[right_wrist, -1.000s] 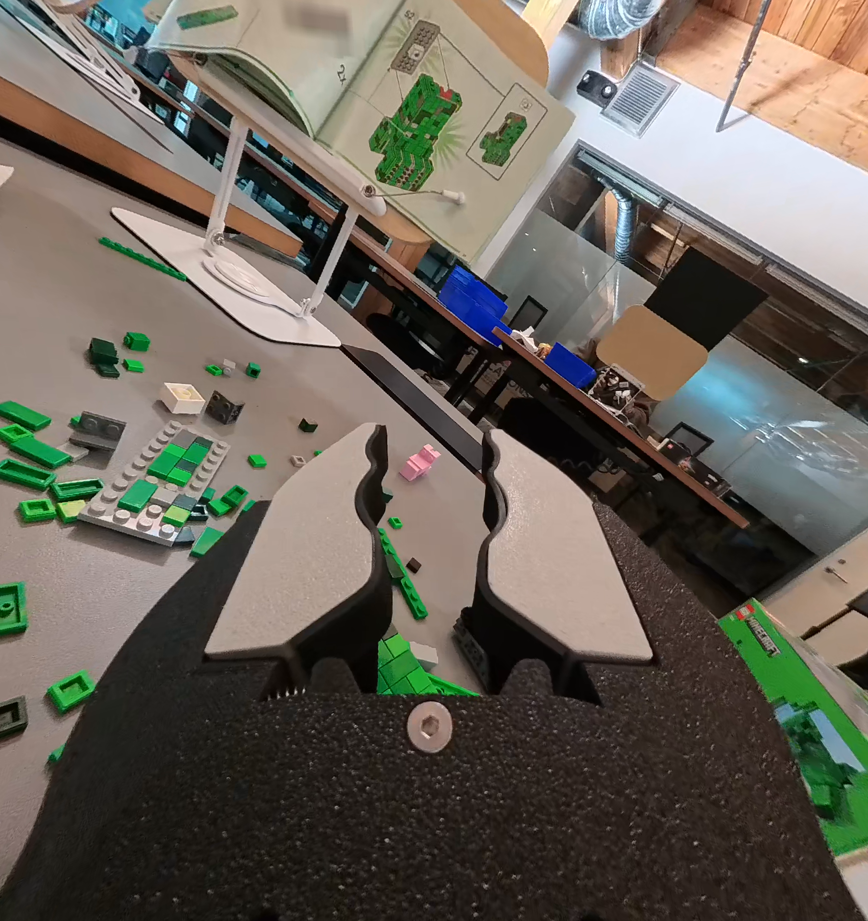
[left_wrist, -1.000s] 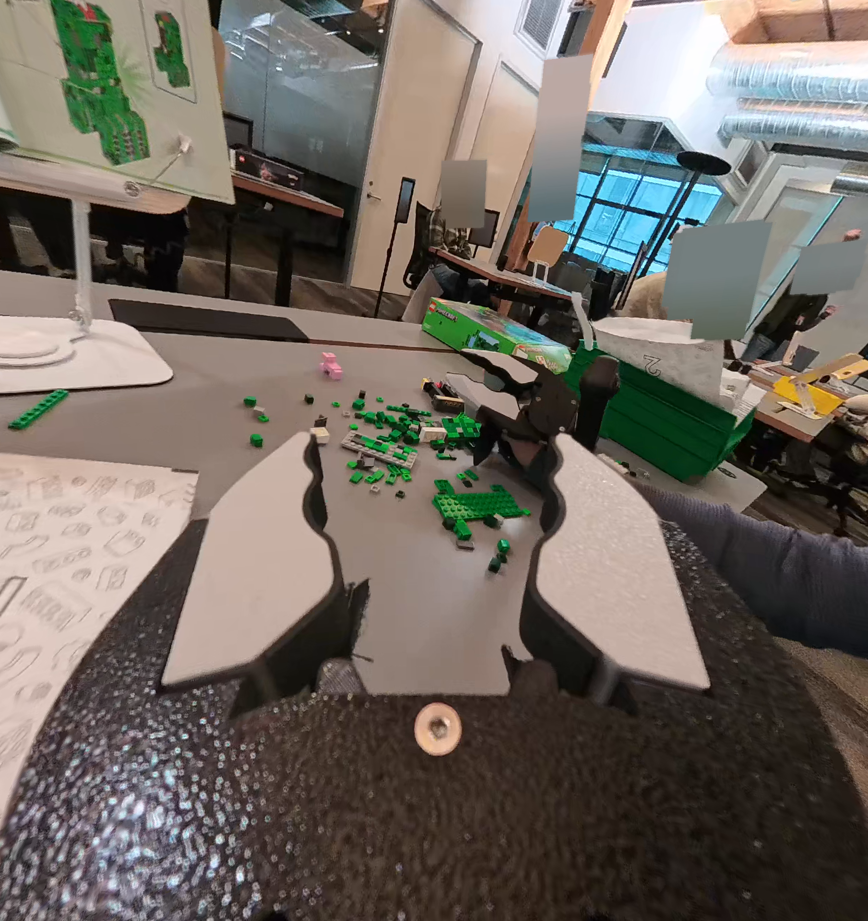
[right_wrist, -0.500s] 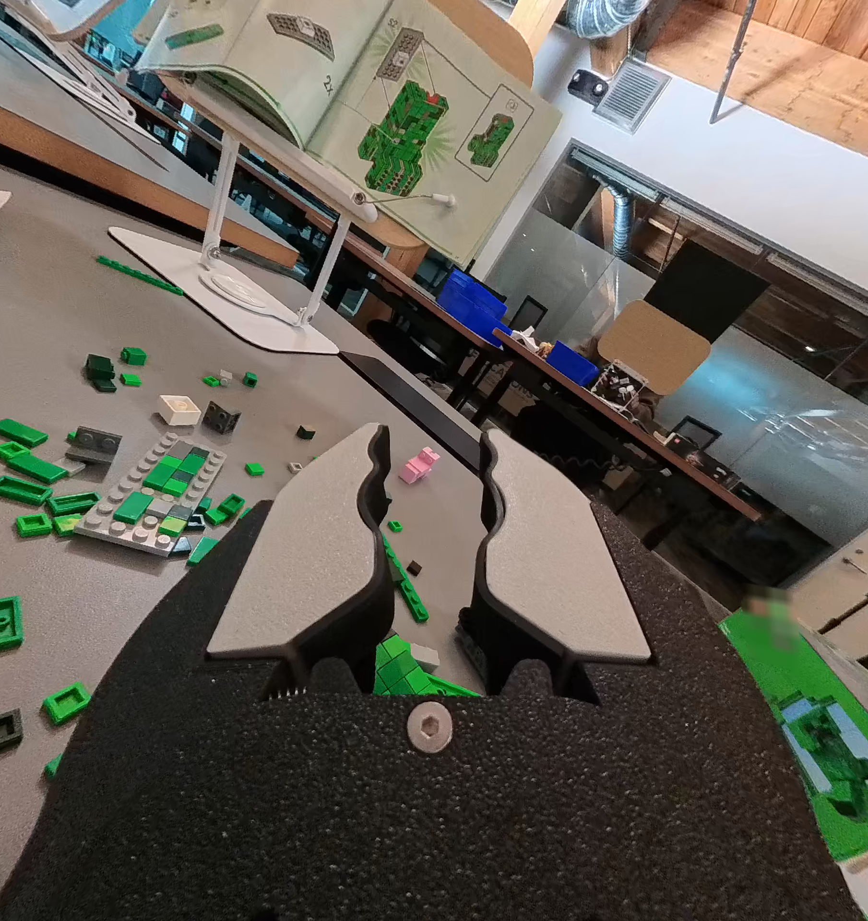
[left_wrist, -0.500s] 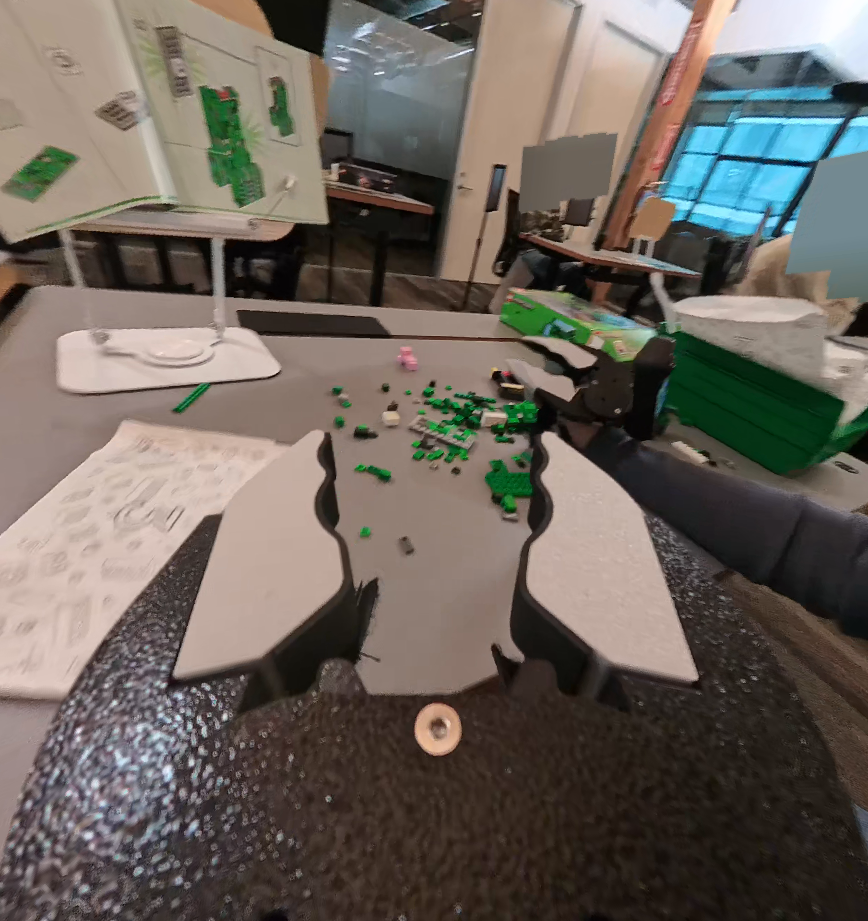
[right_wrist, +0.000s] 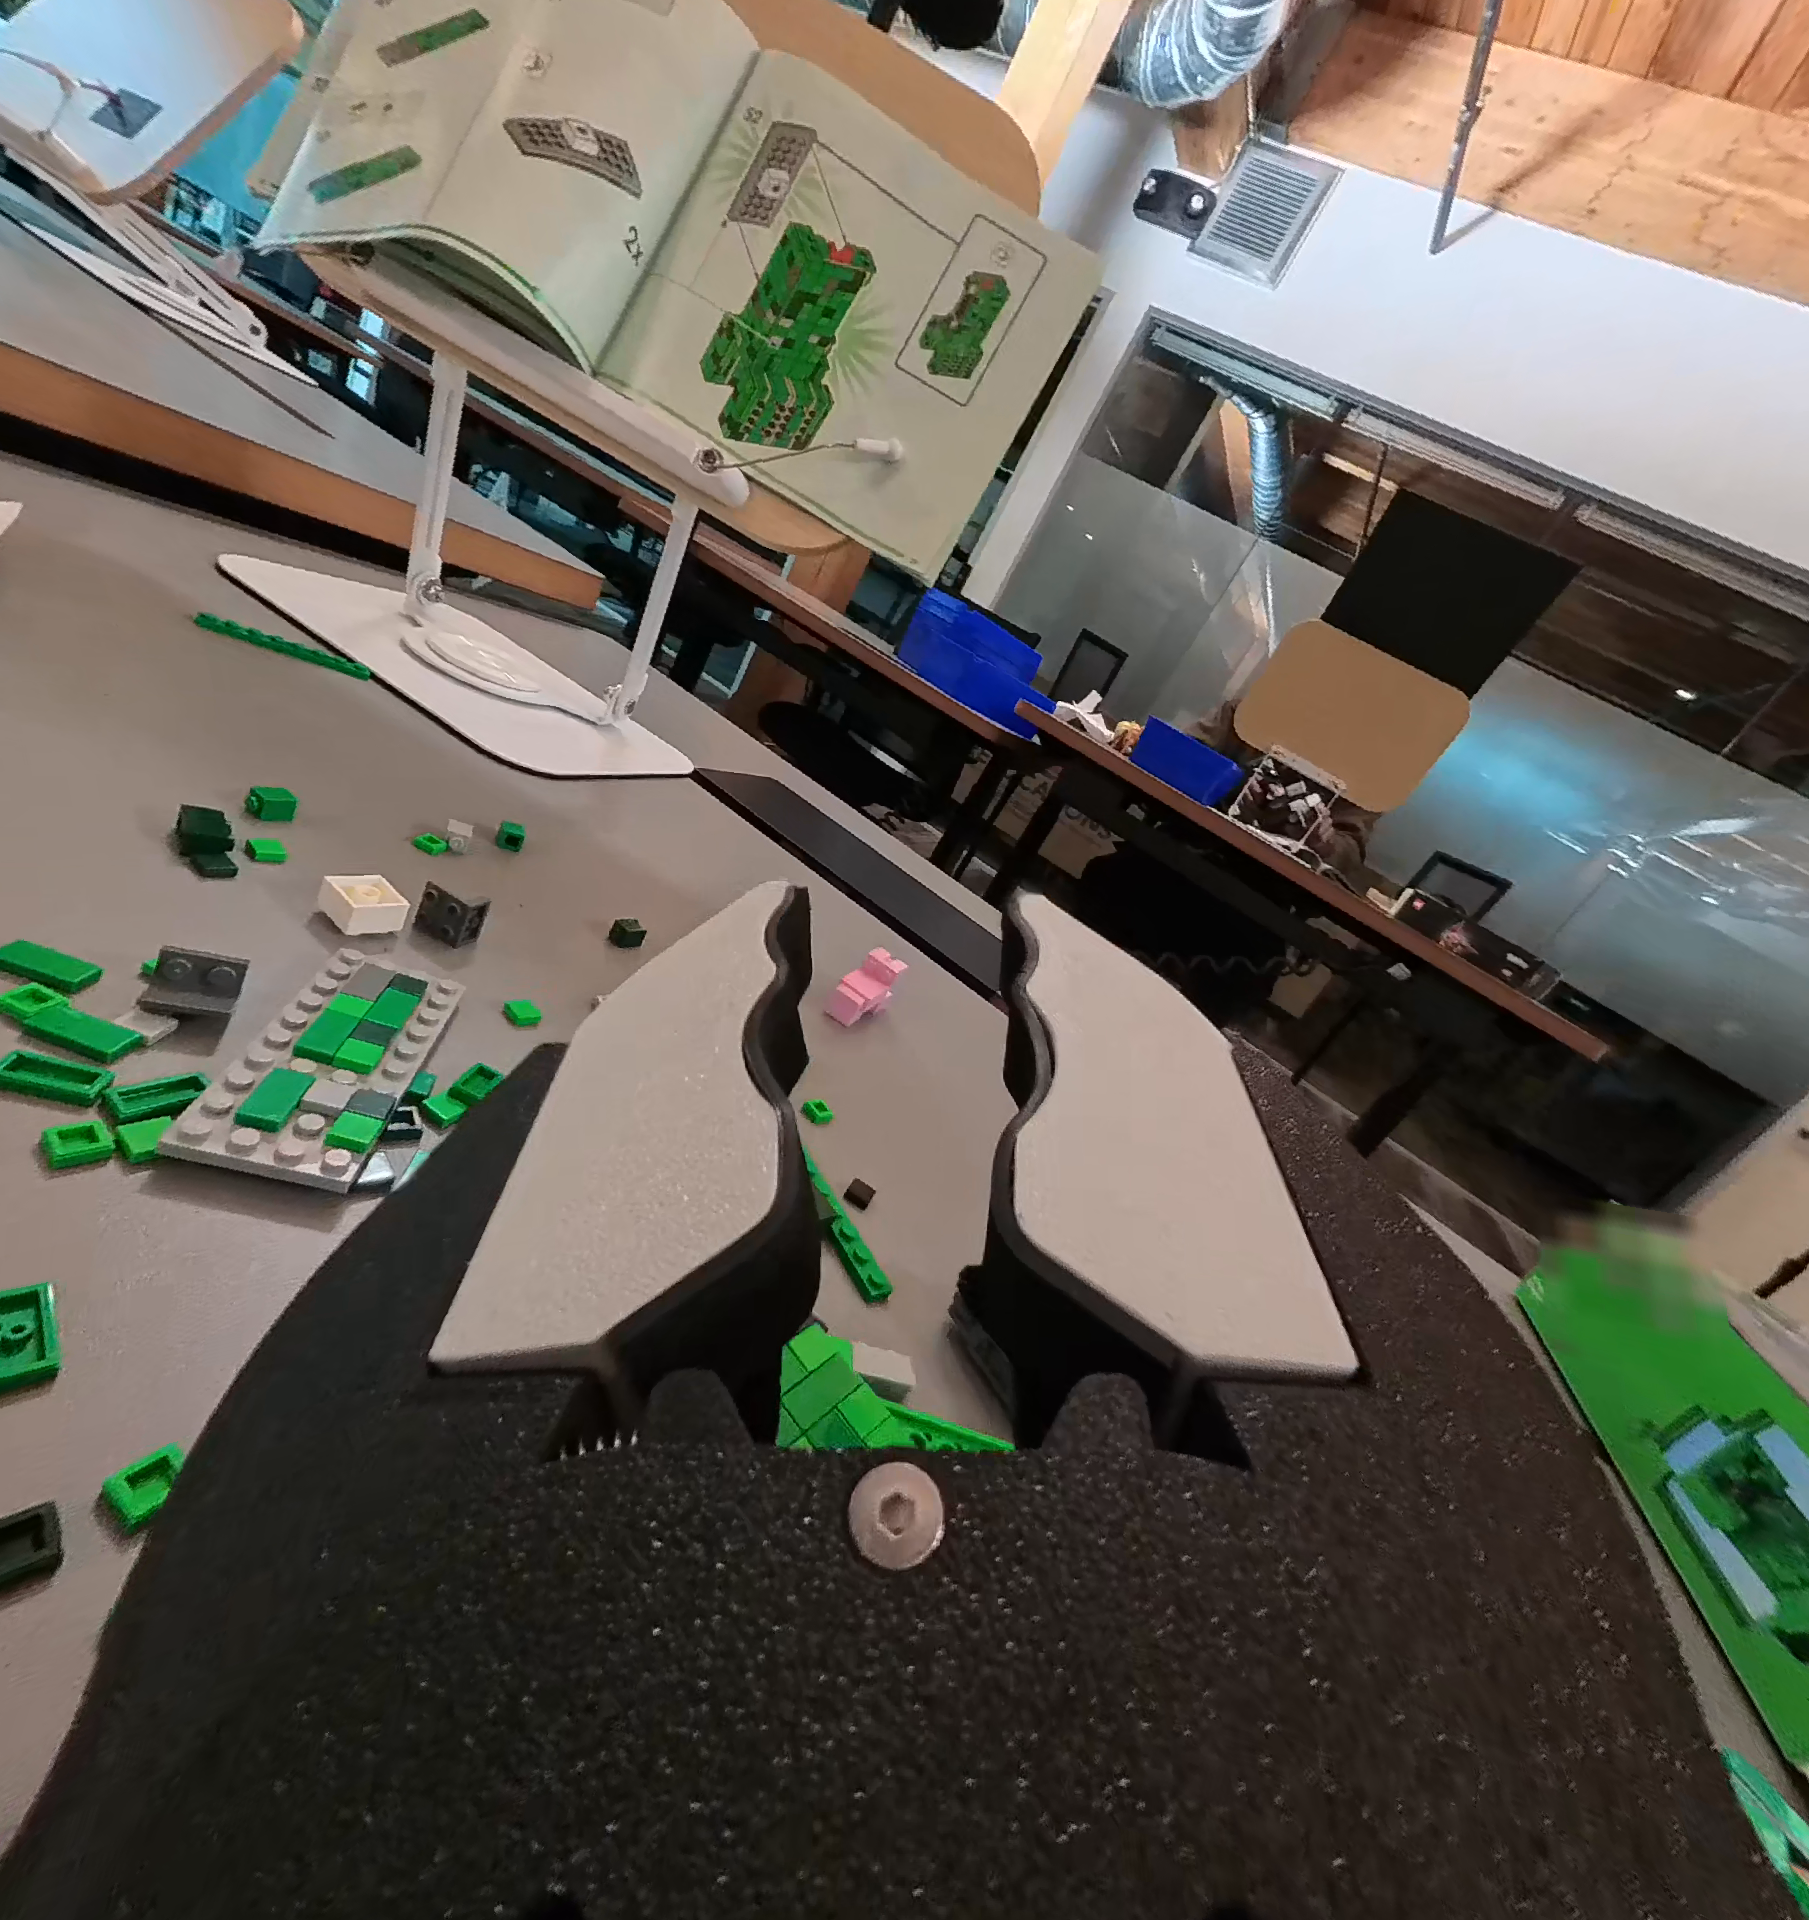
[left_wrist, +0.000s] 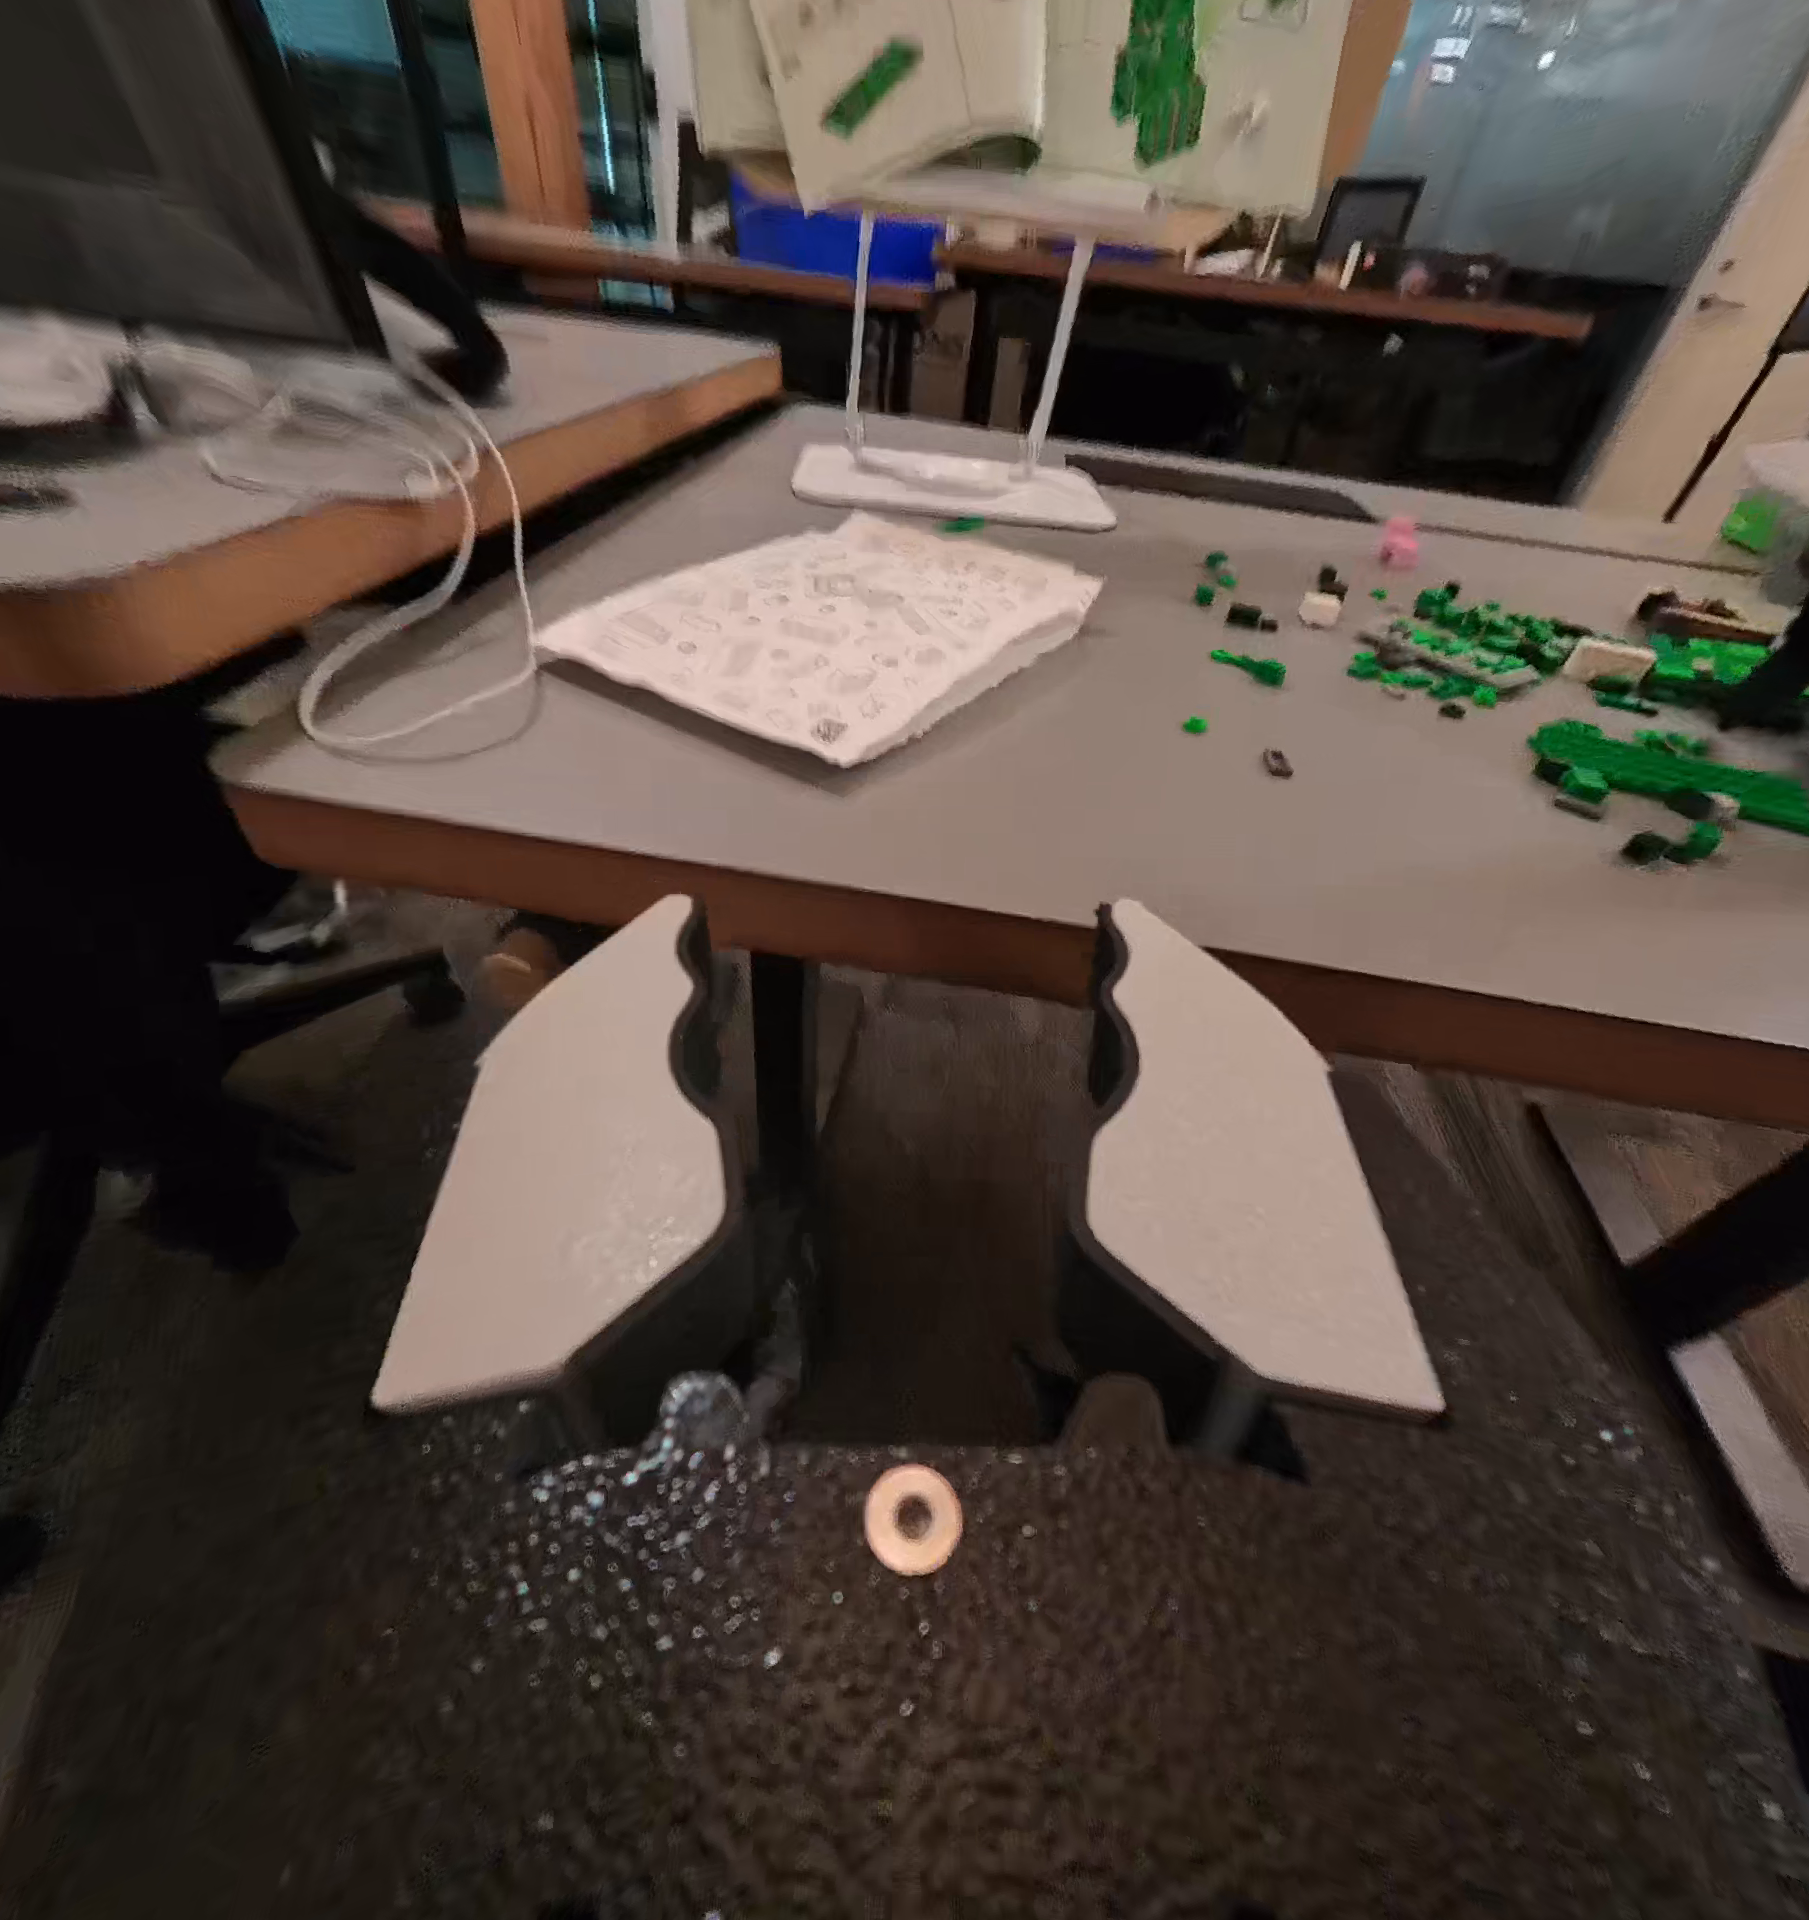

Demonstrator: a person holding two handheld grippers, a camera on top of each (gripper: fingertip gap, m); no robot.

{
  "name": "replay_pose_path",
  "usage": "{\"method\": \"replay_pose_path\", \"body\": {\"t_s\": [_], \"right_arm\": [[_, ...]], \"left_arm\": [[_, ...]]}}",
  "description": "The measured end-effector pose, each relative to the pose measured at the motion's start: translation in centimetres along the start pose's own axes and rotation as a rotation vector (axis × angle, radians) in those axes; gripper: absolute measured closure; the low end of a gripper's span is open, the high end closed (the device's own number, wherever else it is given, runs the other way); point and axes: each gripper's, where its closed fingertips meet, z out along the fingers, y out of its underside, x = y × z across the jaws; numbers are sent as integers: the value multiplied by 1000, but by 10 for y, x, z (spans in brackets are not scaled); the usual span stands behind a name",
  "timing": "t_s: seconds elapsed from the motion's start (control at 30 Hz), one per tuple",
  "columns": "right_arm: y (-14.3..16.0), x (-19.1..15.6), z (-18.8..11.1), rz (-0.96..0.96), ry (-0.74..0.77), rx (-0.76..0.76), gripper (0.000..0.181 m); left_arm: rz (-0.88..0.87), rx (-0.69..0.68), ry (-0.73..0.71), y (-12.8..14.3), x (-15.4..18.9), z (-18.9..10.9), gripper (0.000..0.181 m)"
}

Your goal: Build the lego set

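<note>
Lego pieces point(right_wrist: 318, 1070) lying scattered on counter point(left_wrist: 983, 810) | left gripper point(left_wrist: 895, 997) hanging off the counter edge, jaws wide, empty | right gripper point(right_wrist: 905, 966) hovering low over pieces, jaws parted, empty | I'm judging pieces light, rigid, slippery; pinching by side edges.

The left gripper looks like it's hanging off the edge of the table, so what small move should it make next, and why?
Probably bring the left gripper forward and to the right, over the table. It hangs open and empty below the table edge, aimed at the floor, while the green bricks lie far to the right. The right gripper is open over the bricks, holding nothing.
</note>
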Motion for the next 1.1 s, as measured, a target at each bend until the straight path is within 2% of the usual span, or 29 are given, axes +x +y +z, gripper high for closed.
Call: {"method": "replay_pose_path", "body": {"t_s": [0.07, 0.27, 0.4, 0.53, 0.6, 0.8, 0.87, 1.1], "right_arm": [[-1, -4, 0, -43, 0, -1, 147], [-4, -20, 3, -198, -29, 4, 147], [-3, -14, 9, -166, -45, -49, 146], [-51, -7, 10, -265, -111, -46, 143], [-74, -4, 3, -233, -146, -69, 140], [-108, -32, -58, 19, -273, -113, 142], [-115, -52, -83, 75, -312, -105, 142], [-138, -103, -163, 170, -312, -18, 147]], "left_arm": [[-83, -61, 36, 11, 0, 7, 104], [-144, 16, 39, -6, -13, 4, 106], [-115, 28, 21, -10, -15, 7, 106], [-40, 1, 29, -5, -6, 11, 106], [-25, -7, 30, -3, -5, 13, 106], [-14, -40, 59, 6, -3, 10, 108], [-1, -63, 64, 12, -5, 0, 108], [-89, -21, 43, 5, -25, -36, 109]]}}
